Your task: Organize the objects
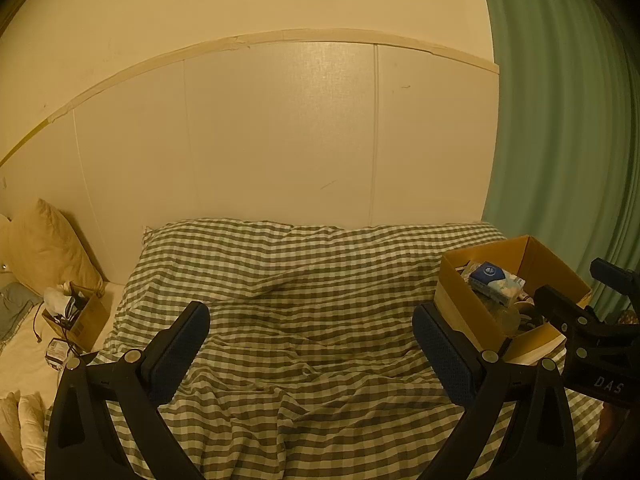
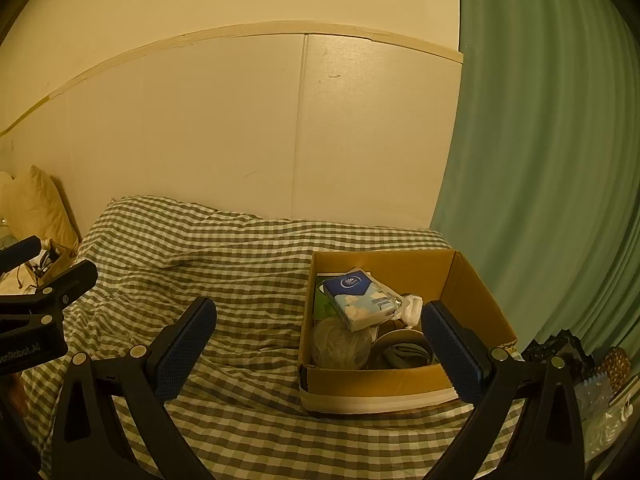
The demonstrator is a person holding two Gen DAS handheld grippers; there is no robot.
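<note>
A cardboard box (image 2: 476, 284) stands on the checked bed cover (image 2: 224, 264) at the right; it also shows in the left wrist view (image 1: 460, 300). Inside lie a blue and white tissue pack (image 2: 362, 296), a clear crumpled bag (image 2: 340, 342), a green item (image 2: 322, 300) and a grey round thing (image 2: 400, 350). My right gripper (image 2: 320, 320) is open and empty, above the box's near left part, its right finger over the box. My left gripper (image 1: 310, 328) is open and empty over the bare cover, left of the box. The right gripper shows in the left wrist view (image 1: 580, 320).
A green curtain (image 2: 540, 160) hangs at the right, a pale panelled wall (image 2: 240, 128) behind the bed. A second small cardboard box (image 1: 86, 316) with cables and a pillow (image 1: 44, 248) sit at the far left. Dark bags and clutter (image 2: 568, 356) lie right of the box.
</note>
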